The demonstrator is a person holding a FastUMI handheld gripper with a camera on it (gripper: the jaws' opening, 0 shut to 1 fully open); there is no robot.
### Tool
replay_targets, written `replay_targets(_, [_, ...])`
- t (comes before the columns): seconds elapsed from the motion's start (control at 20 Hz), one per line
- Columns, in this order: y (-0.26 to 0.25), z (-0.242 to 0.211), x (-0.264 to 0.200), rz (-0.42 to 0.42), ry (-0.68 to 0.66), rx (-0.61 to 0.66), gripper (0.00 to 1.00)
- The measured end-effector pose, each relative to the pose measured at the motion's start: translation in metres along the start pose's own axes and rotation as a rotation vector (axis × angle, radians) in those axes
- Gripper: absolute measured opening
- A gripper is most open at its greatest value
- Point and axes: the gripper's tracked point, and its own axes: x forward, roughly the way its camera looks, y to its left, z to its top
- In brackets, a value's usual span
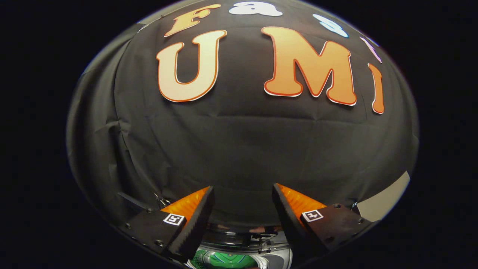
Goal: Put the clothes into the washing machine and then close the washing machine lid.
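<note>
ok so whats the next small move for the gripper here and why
Probably tip the gripper downward. Its fingers stand open with nothing between them, aimed at the booth's wall, while the washing machine with green clothes showing in it lies low between them.

Gripper view: fisheye cam mounted on gripper (242,194), facing fwd along its two spread fingers, nothing held between. Aimed level at booth wall (239,149), fairly near. Washing machine (239,254) sits low, close under the fingers.
</note>
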Motion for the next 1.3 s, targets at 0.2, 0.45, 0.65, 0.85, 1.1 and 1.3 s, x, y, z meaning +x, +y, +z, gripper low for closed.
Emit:
replay_targets(0.2, [-0.004, -0.025, 0.019, -0.018, 0.064, 0.063, 0.98])
replay_targets(0.45, [-0.005, -0.024, 0.017, -0.034, 0.027, 0.069, 1.00])
replay_targets(0.65, [-0.006, -0.029, -0.009, -0.042, -0.044, 0.070, 1.00])
replay_targets(0.85, [-0.003, -0.041, -0.037, -0.034, -0.072, 0.061, 0.99])
replay_targets(1.1, [0.000, -0.056, -0.070, -0.032, -0.100, 0.053, 0.99])
replay_targets(1.3, [0.003, -0.071, -0.087, -0.030, -0.110, 0.050, 0.99])
